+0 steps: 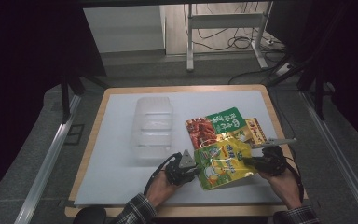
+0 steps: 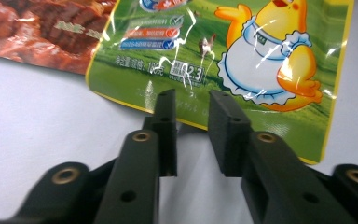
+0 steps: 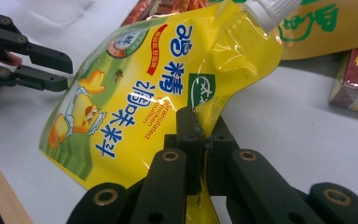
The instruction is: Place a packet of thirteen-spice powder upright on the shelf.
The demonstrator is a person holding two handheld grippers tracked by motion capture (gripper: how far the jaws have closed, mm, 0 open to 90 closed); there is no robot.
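Note:
A yellow-and-green stand-up pouch (image 1: pixel 221 163) with a cartoon chick lies tilted over the white mat, between my two grippers. My right gripper (image 1: pixel 248 161) is shut on the pouch's side edge; in the right gripper view its jaws (image 3: pixel 200 126) pinch the yellow film just below the white screw cap (image 3: pixel 270 11). My left gripper (image 1: pixel 195 170) sits at the pouch's other edge. Its jaws (image 2: pixel 192 100) stand a little apart in the left gripper view, with the pouch (image 2: pixel 242 56) just beyond the tips and not pressed. The right gripper view shows that left gripper (image 3: pixel 67 72) open beside the pouch (image 3: pixel 135 102).
A red-and-green snack packet (image 1: pixel 214 126) lies behind the pouch, and a small yellow-red box (image 1: pixel 256 130) to its right. A clear plastic container (image 1: pixel 153 128) stands at the mat's middle left. The white mat (image 1: pixel 112 154) covers a wooden table (image 1: pixel 89 140) with floor around.

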